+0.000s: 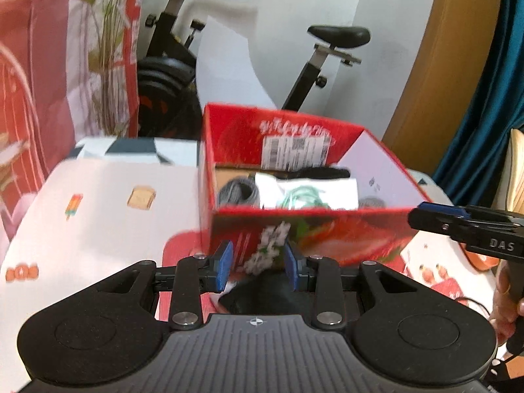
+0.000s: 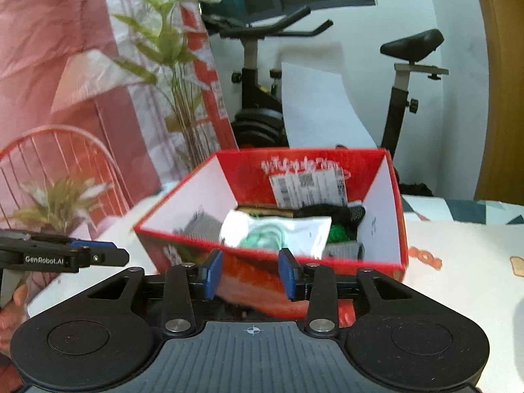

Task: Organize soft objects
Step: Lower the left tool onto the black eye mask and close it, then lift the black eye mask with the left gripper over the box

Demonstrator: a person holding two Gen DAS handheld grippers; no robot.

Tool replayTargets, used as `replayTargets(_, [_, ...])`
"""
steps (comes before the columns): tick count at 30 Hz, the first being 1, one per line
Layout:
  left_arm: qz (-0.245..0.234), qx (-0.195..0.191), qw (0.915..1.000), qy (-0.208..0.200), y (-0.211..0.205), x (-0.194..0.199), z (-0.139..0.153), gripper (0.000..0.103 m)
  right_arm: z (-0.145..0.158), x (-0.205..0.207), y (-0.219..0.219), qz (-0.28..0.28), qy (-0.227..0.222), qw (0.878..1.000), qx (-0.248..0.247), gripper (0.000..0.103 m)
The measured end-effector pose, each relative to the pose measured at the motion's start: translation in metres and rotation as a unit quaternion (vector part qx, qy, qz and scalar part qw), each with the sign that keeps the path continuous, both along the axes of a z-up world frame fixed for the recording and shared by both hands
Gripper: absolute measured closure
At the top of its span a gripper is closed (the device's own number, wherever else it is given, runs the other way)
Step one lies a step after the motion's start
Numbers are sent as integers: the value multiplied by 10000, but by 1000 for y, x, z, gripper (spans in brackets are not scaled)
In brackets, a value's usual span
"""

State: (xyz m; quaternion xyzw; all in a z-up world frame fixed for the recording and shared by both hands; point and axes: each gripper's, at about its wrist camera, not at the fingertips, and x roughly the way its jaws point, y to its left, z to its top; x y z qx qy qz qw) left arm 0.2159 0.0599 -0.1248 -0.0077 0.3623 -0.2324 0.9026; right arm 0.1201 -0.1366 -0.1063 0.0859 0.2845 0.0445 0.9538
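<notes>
A red cardboard box (image 2: 271, 271) is sitting open-topped on the printed worktop (image 1: 108, 216), serving as the collecting place for the soft things, and both grippers are hovering just in front of its near wall. Inside it are lying a grey knitted roll (image 1: 236, 192), a white pouch holding something mint-green (image 2: 278, 232), a black fabric piece (image 2: 330, 212) toward the back and a bit of bright green material (image 2: 339, 233) near the right wall, all loosely heaped rather than stacked (probably dropped in one after another). The left gripper (image 1: 258, 263) is angling downward with its blue pads (image 1: 225, 263) partly spread; a dark soft thing (image 1: 262, 294) is showing low between the jaws, but whether the pads are pinching it I cannot tell. The right gripper (image 2: 250, 276) is holding its jaws partly spread as well, with nothing between them, only the box front showing through the gap, which suits a hand that is free to fetch another item. An exercise bike (image 2: 409, 75) and a leafy plant (image 2: 170, 65) are standing behind, apart from the work.
</notes>
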Motion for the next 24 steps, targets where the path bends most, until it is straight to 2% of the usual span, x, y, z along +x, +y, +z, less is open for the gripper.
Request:
replayTargets(3, [102,-74,9997,215,8,0,-12,67,-7,-6,-1,48,95,9999,55,58])
replayTargets(11, [247,-68,9967,770,18,8,-45,65,-43,-7,-11,-284,669,9970,256,56])
replayTargets(17, [275,-129,9951,939,17,13,-57,57,-72,-11,-20,-481,1155,9913,408,50])
replayTargets(20, [279,-160,9943,1019,13,16,-63,56,-83,-9,-23,-557,1407,9876,424,50])
replayTargets(24, [286,-211,9935,1078,8,21,-68,56,-90,-4,-30,-628,1532,9846,557,50])
